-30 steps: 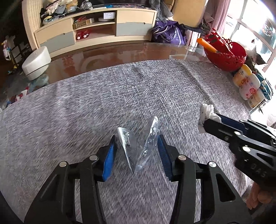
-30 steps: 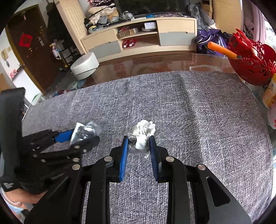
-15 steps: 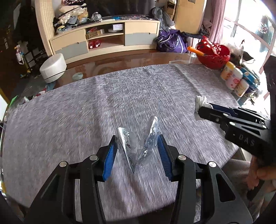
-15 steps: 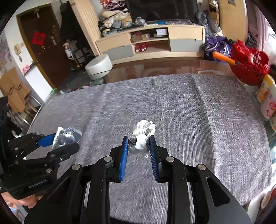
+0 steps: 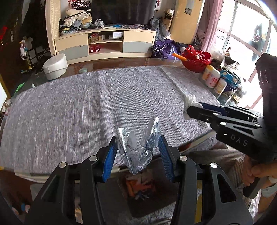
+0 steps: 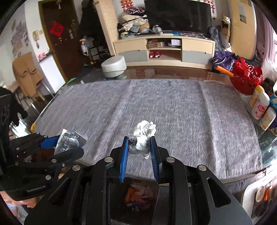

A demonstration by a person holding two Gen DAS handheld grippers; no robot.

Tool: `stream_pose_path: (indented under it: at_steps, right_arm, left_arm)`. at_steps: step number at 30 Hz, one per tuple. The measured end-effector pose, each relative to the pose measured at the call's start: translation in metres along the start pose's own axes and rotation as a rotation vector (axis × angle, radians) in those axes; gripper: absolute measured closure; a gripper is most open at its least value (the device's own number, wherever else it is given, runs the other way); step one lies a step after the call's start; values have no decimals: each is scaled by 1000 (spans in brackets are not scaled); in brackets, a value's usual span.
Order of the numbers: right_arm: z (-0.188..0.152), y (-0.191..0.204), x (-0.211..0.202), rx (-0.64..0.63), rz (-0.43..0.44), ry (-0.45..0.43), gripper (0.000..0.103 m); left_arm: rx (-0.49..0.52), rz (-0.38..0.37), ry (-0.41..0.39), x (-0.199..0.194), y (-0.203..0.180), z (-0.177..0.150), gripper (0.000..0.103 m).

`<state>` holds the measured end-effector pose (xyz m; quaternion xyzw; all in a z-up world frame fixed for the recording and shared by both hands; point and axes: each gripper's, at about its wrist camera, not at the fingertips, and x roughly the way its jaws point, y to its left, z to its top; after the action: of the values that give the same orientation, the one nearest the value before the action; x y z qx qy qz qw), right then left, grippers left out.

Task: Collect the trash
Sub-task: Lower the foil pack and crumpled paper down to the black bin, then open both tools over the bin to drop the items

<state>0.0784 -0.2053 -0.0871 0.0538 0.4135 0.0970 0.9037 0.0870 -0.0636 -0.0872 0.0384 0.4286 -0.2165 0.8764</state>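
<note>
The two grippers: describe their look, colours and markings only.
The left gripper and the right gripper are matte black, with angular cut-out frames, silver rivets and ribbed blue finger pads. White lettering reads "GenRobot.AI" on the left, "DAS" on the right.

Desk (image 6: pixel 173 103) w/ grey cloth; beige TV cabinet (image 6: pixel 164 50) behind, dark TV (image 6: pixel 178 15) above it. Brown door (image 6: pixel 58 39) at left, bright window (image 5: pixel 245 34) w/ pink curtain (image 5: pixel 210 26) at right. White round stool (image 6: pixel 113 66) on floor.

The left gripper (image 5: pixel 136 150) is clamped on a crumpled foil wrapper (image 5: pixel 138 148), the right gripper (image 6: pixel 139 147) is closed on a wad of white paper (image 6: pixel 142 136), and both are pointed steeply downward, side by side.
</note>
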Motion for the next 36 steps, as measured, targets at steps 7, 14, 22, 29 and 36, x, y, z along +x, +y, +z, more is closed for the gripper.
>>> stream_pose_path:
  at_steps: [7, 14, 22, 29, 36]
  right_arm:
    - [-41, 7, 4, 25, 28, 41, 77]
    - [-74, 9, 16, 40, 26, 99, 77]
    - [-105, 10, 38, 71, 34, 164, 77]
    - [-139, 5, 75, 84, 44, 283, 77]
    - [-157, -8, 102, 128, 37, 358, 77]
  left_arm:
    - [-59, -27, 42, 4, -2, -47, 56]
    - [-78, -1, 88, 18, -3, -83, 56]
    - [-108, 6, 176, 49, 3, -125, 55]
    - [-117, -3, 264, 80, 5, -149, 55]
    - [-119, -46, 335, 106, 3, -167, 55]
